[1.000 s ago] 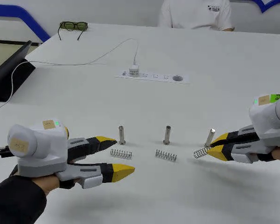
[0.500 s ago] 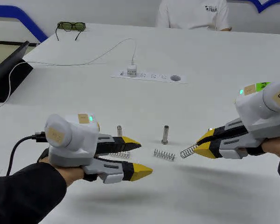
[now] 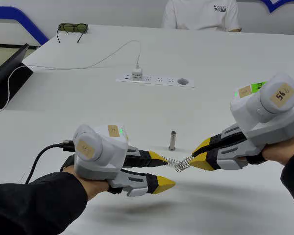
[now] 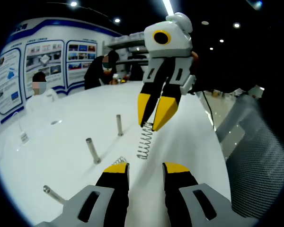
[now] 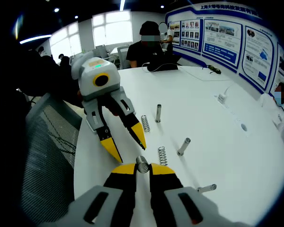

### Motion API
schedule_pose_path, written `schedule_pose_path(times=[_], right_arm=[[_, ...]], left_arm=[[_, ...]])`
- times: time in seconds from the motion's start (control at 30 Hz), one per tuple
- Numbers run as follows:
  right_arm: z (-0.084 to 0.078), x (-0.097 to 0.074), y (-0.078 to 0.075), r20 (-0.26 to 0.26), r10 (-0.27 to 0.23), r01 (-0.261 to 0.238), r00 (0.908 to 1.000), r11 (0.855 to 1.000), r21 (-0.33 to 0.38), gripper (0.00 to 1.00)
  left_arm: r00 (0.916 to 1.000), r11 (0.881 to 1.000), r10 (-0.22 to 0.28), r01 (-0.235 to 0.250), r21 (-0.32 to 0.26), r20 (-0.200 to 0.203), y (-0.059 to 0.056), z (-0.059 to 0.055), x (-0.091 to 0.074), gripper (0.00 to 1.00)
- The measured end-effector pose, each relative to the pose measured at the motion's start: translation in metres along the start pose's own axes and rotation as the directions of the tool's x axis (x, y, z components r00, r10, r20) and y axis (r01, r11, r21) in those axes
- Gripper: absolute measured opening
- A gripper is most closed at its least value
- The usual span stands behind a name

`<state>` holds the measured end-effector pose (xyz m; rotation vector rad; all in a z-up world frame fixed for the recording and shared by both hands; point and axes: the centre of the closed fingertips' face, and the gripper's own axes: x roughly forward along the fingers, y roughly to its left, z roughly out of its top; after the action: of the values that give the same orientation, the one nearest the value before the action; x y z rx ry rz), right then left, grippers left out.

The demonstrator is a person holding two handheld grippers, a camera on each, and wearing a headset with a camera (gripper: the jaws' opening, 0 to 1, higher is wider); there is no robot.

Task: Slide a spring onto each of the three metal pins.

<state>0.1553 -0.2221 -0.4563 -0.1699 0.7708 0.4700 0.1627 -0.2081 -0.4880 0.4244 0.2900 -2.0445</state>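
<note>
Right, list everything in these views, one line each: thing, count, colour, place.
table: one, white, under everything.
pins: three, silver, in a row on the table ahead of both grippers.
springs: three, silver; one in the right gripper's jaws, two lying on the table near the pins.
power strip: one, white, mid-table.
cable: one, white, running left from the power strip.
sunglasses: one pair, dark, table's far left corner.
screen: one, black, at the table's left edge.
person: one, white shirt, at the far side.
left gripper: one, white-grey with yellow tips, open, pointed at the held spring.
right gripper: one, same colours, shut on a spring.
sleeves: two, black, bottom corners of the head view.
</note>
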Motion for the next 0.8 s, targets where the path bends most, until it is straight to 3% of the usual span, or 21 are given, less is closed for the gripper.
schedule_pose_path(times=[0.47, 0.8], right_arm=[[0.015, 0.011, 0.014, 0.010, 0.038, -0.038, 0.9992, 0.999, -0.031, 0.11], [0.028, 0.014, 0.018, 0.050, 0.040, -0.037, 0.9980, 0.998, -0.047, 0.11]], left_arm=[[0.9996, 1.000, 0.005, -0.005, -0.007, 0.029, -0.002, 0.005, 0.000, 0.12], [0.9992, 1.000, -0.012, 0.013, -0.023, 0.038, -0.006, 0.007, 0.001, 0.11]])
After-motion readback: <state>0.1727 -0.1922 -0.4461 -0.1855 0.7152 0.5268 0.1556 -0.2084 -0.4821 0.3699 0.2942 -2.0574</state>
